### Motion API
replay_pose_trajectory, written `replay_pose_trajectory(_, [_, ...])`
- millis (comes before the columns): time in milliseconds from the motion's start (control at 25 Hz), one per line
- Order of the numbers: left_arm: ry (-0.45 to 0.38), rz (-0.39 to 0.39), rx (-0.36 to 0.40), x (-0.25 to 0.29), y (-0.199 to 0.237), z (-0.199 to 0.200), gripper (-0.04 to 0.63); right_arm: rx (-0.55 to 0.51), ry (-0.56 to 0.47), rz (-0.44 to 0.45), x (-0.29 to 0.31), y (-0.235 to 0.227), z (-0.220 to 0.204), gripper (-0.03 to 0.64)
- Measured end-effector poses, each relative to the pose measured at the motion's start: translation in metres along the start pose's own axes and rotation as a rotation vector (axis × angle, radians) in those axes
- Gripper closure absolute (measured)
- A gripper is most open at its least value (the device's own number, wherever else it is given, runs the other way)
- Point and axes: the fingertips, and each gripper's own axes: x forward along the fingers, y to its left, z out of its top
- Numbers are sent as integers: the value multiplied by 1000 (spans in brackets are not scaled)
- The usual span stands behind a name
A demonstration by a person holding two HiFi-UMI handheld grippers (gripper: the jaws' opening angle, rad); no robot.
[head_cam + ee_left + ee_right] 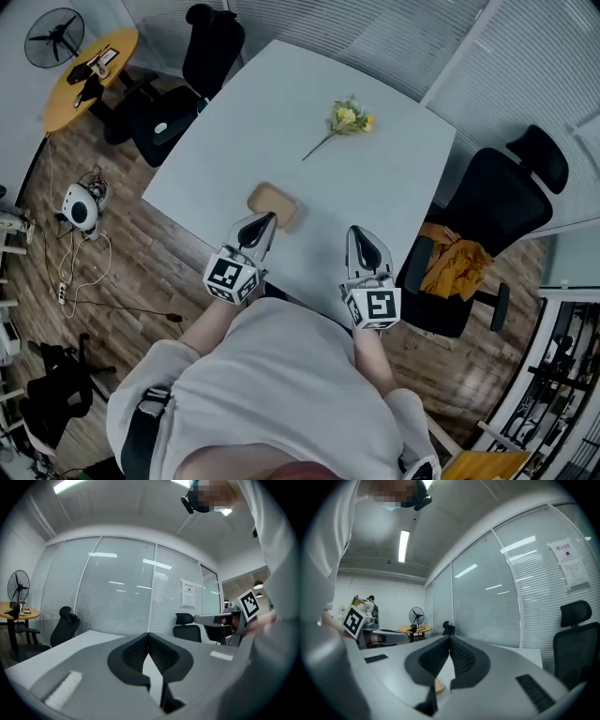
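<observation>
Pale grey-white table (281, 103): smooth matt top, laminate look. Tan rounded-corner block (273, 203): matt, wood or cork, cannot tell which. Yellow flower sprig (349, 118): soft petals, thin green stem. Left gripper (269, 217), right gripper (356, 231): grey matt plastic shells. Pads (133, 654) black, ribbed, rubbery. Marker cubes: matt black-on-white print. Floor (141, 272): brown wood planks, slight sheen. Orange cloth (448, 262): crumpled, on black office chair (487, 202).

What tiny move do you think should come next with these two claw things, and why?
Probably open the left gripper: its jaws are together with nothing between them, and its tip sits right at the tan pad. The right gripper, also shut, is farther off; the yellow flower lies well beyond both.
</observation>
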Motion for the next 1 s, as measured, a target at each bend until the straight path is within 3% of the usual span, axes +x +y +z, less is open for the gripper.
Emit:
replay_pose_trajectory(200, [20,47,-3,-11,8,-6,586,-13,2,34,3,10,1,609])
replay_pose_trajectory(320, [20,58,-101,-15,12,-16,586,-22,9,44,1,12,1,609])
replay_pose_trajectory(480, [13,67,-388,-19,28,-34,586,-62,20,52,3,19,1,609])
replay_pose_trajectory(640, [-34,89,-784,-21,47,-58,586,-58,31,56,5,21,-5,609])
replay_pose_trajectory(840, [-145,49,-1250,-18,54,-92,586,-59,40,53,3,19,-6,609])
replay_pose_trajectory(920, [-164,29,-1308,-13,54,-102,586,-59,44,49,3,18,-7,609])
replay_pose_trajectory(1000, [-161,30,-1304,-10,53,-110,586,-60,48,44,3,17,-8,609])
